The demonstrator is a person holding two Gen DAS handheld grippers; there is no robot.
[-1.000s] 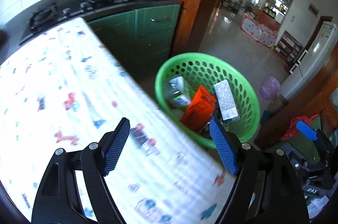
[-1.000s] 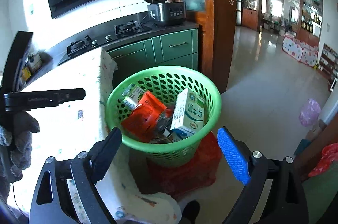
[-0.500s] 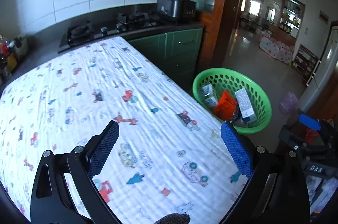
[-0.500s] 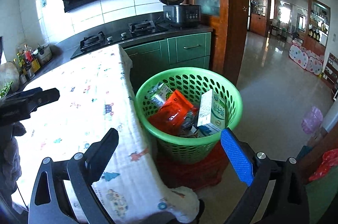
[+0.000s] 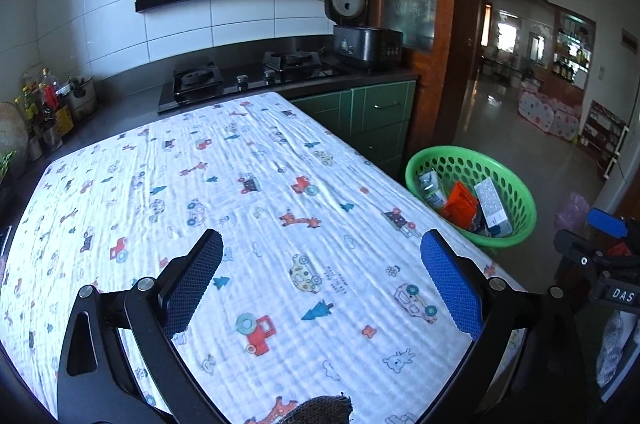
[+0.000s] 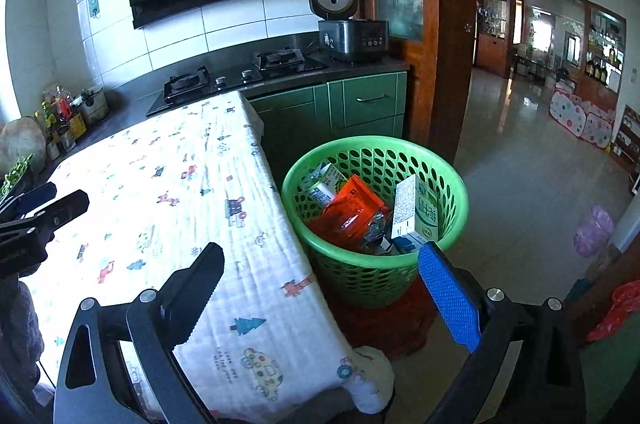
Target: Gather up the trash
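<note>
Right wrist view had the green basket (image 6: 374, 264) of collected trash just off the tabletop's (image 6: 168, 191) edge — nearer the right hand-held gripper (image 6: 320, 276) than the left hand-held gripper (image 5: 322, 264), both spread and empty.

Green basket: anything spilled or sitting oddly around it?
Nothing stands out. The green basket stands upright beside the table, with the milk carton and orange packet inside it; nothing is spilled around it.
</note>
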